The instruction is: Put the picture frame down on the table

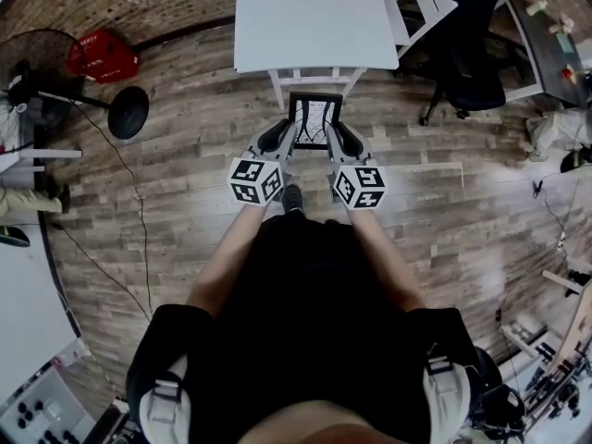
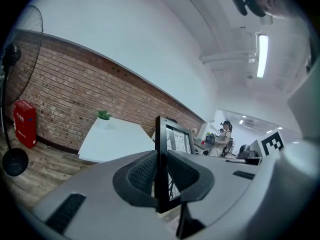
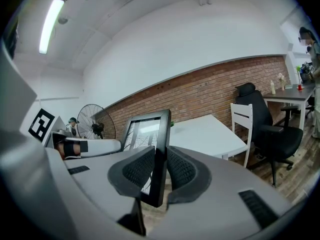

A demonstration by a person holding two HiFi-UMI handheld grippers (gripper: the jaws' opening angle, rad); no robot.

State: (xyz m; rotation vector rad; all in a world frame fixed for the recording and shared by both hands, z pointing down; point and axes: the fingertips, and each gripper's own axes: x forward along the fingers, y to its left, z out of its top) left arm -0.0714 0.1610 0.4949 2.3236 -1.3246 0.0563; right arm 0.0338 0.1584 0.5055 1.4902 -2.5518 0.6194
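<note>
- Jaws of the left gripper (image 2: 161, 173) are clenched on the left edge of the black rectangular picture frame (image 1: 314, 121). The frame hangs upright at the centre of the head view, above the wooden floor (image 1: 185, 183) and short of the white square table (image 1: 314, 17) at top centre.
- On the frame's other edge, the right gripper (image 3: 159, 170) pinches it in the same way.
- Likely risks: both holds are thin edge grips, so letting go unevenly could twist or topple the frame, and lowering it too soon could knock the table's near edge or miss the table entirely.

A floor fan (image 1: 128, 112) stands near a red box (image 1: 104, 55), a white chair (image 1: 421, 3) beside an office chair (image 1: 470, 74).
</note>
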